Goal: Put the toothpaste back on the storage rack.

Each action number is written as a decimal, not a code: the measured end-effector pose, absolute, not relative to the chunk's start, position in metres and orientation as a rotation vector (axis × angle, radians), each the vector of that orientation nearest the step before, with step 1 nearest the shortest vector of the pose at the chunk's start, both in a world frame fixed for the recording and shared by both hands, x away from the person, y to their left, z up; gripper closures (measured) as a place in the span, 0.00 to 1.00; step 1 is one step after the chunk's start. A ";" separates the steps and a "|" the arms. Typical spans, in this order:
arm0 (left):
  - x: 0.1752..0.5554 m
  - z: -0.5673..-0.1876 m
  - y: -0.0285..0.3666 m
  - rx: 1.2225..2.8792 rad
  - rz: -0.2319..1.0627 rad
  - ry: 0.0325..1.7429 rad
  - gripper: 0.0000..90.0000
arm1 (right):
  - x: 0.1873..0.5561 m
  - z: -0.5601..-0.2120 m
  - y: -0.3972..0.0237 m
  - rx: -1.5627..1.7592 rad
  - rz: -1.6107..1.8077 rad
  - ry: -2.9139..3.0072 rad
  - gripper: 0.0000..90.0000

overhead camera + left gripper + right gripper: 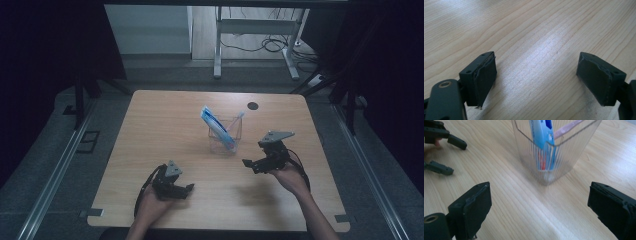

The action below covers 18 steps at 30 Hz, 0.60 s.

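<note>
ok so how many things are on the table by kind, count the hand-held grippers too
clear cup: 1
blue toothpaste tube standing in the cup: 1
pink toothbrush standing in the cup: 1
hand-held grippers: 2, left hand-held gripper and right hand-held gripper, both open
total: 5

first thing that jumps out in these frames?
The clear ribbed cup mid-table, with a blue-and-white tube leaning out of it to the left and a pink toothbrush slanting right. Next, the right gripper, open, just right of the cup and facing it; the left gripper open over bare wooden table.
</note>
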<state>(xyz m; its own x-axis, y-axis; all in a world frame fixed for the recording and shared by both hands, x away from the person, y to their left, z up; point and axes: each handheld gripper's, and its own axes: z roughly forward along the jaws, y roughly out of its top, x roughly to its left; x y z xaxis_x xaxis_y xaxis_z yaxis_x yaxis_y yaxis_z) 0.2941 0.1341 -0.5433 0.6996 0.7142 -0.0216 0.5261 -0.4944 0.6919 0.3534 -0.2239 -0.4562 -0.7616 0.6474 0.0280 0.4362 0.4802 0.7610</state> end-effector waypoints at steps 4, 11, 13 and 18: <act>0.294 -0.543 0.134 2.216 0.353 0.939 0.18 | 0.347 -0.461 -0.229 0.922 1.143 2.464 0.06; 0.294 -0.543 0.134 2.210 0.349 0.948 0.18 | 0.335 -0.471 -0.238 0.920 1.114 2.465 0.06; 0.294 -0.543 0.134 2.212 0.351 0.944 0.18 | 0.332 -0.475 -0.240 0.922 1.113 2.463 0.06; 0.294 -0.543 0.134 2.211 0.350 0.945 0.18 | 0.323 -0.489 -0.244 0.940 1.112 2.464 0.06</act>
